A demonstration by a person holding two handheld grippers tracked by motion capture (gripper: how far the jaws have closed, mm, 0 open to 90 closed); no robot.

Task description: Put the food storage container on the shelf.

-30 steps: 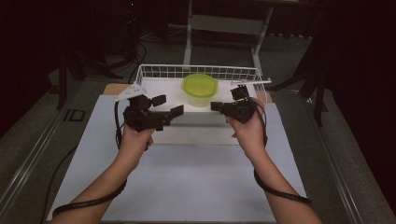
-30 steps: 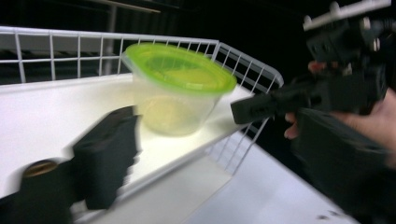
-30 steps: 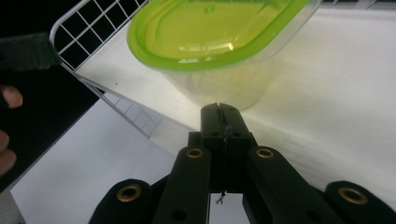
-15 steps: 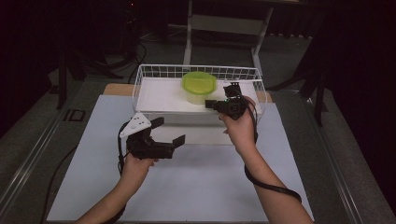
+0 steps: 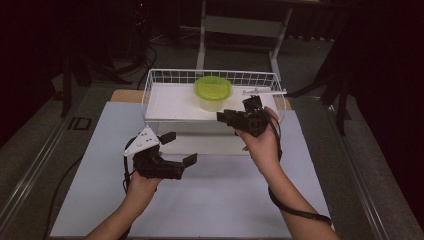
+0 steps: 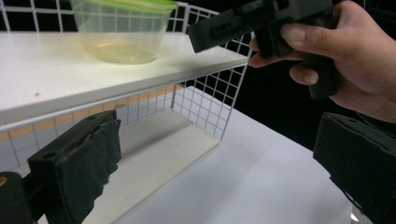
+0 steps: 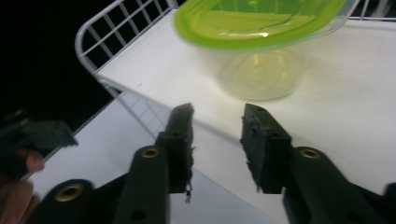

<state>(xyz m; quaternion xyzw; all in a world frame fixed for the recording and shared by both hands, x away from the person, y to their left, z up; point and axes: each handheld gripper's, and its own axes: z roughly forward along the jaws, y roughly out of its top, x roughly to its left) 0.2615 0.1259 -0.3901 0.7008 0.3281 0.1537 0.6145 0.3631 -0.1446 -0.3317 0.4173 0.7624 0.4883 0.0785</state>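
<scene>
Since the earlier frames the left gripper (image 5: 181,148) has dropped back from the basket toward the person and now hangs low over the white surface (image 5: 210,200), jaws spread wide, nothing between them. Right gripper (image 5: 223,117) has pushed up and forward — now at the front right of the wire basket (image 5: 150,95), pointed at the lidded plastic container (image 5: 212,93).

Right jaws part-open and empty; in the right gripper view the container (image 7: 261,51) sits just ahead of the tips, not touching.

Container stands upright on the white shelf board (image 5: 170,102) inside the basket, toward the back middle. Clear thin-walled tub, green snap lid (image 5: 212,87), looks empty or nearly so — my guess is very light, walls flex under squeeze, smooth plastic likely slippery. Lid rim overhangs the body. Best hold, I'd say: across the body just under the lid rim, so the lip stops it slipping down. Moderate squeeze only; too hard could buckle the wall or pop the lid.

Board is flat and smooth, so the tub may skate if nudged. Basket's wire wall rises around it — approach from above the front wall. A white rod-like piece (image 5: 264,92) lies on the right rim, near the right hand (image 5: 262,145). Dark room around, table legs behind.
</scene>
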